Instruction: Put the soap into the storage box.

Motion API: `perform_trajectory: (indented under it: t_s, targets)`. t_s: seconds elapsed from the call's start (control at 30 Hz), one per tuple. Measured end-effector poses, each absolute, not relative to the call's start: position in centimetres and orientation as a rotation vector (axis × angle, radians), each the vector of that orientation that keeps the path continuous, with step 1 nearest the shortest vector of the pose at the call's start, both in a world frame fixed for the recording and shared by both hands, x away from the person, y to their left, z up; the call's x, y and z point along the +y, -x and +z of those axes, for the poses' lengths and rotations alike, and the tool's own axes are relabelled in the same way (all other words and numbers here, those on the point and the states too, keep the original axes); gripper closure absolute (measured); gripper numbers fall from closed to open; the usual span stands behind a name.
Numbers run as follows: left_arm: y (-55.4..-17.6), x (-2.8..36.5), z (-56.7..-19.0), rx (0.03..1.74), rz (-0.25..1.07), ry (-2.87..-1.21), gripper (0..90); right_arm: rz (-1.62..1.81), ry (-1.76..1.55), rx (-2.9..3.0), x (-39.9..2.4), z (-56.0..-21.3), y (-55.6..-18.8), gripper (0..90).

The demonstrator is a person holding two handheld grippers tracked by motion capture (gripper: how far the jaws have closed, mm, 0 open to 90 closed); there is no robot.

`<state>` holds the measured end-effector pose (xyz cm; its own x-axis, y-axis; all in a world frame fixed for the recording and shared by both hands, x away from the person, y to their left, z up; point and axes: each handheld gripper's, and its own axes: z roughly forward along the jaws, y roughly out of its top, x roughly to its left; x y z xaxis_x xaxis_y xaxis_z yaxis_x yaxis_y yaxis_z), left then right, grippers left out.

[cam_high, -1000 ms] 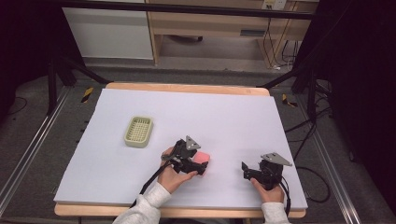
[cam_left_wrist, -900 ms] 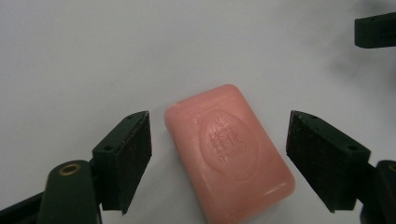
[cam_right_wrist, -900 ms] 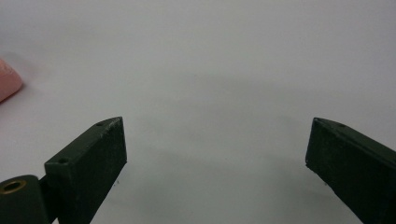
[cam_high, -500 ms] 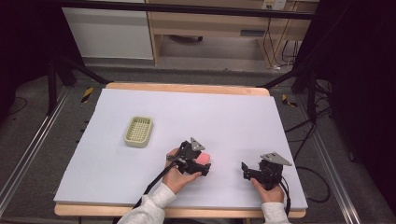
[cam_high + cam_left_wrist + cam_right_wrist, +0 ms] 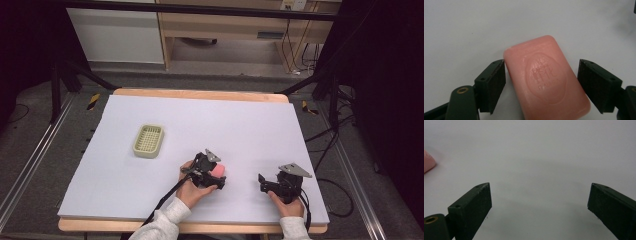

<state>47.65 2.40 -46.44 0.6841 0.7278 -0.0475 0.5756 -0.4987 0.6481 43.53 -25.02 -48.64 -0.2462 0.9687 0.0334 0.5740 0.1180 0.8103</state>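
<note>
Left gripper point(image 5: 214, 176): lower centre of the high view, held in the left hand point(image 5: 192, 189), pointing toward the right of the frame. Jaws apart and just closing a little, with the pink soap bar point(image 5: 218, 171) between them.

Soap bar point(image 5: 546, 80) in the left gripper view: centre to lower right of the frame, flat on the white table surface point(image 5: 474, 30), stamped face up, long axis slanted from upper left to lower right. Left pad point(image 5: 495, 86) just touching or nearly touching the bar's left edge at its upper corner; contact not certain. Right pad point(image 5: 594, 85) clear of the bar, with a strip of table visible between pad and soap. Not yet clamped.

Right gripper point(image 5: 267, 184): lower right of the high view, held in the right hand point(image 5: 286, 202), well apart from the soap, pointing toward the left of the frame. Jaws spread wide in the right gripper view, with bare table point(image 5: 536, 170) between the pads point(image 5: 476, 207). One corner of the soap point(image 5: 427, 161) at the far left edge of that frame, above the left jaw.

Pale green slotted soap dish point(image 5: 149, 140): left of centre in the high view, up and to the left of the left gripper, well apart from the soap.
</note>
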Motion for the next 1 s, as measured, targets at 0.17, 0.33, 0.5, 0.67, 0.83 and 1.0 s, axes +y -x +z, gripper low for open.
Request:
perform_trajectory:
  t_s: [0.17, 0.33, 0.5, 0.67, 0.83, 1.0]
  targets:
    - [-47.6, 2.7, -46.4, 1.021, 0.269, -2.235, 28.9, 1.002, -1.498, 1.888, -25.0, -48.6, -43.5, 5.6]
    - [-47.5, 3.3, -46.2, 1.009, 0.275, -2.241, 36.0, 0.997, -1.494, 1.887, -25.0, -48.6, -43.5, 5.6]
    - [-47.4, 3.4, -46.2, 1.004, 0.271, -2.24, 36.5, 0.992, -1.492, 1.891, -25.0, -48.6, -43.6, 5.6]
    - [-47.8, 3.4, -45.9, 0.973, 0.264, -2.263, 34.5, 0.993, -1.493, 1.893, -25.0, -48.6, -43.6, 5.6]
    - [-48.2, 2.9, -45.6, 0.96, 0.252, -2.308, 32.2, 0.992, -1.495, 1.896, -25.0, -48.6, -43.6, 5.6]
    - [-48.6, 2.4, -46.1, 0.958, 0.256, -2.351, 31.7, 0.991, -1.493, 1.898, -25.0, -48.7, -43.6, 5.6]
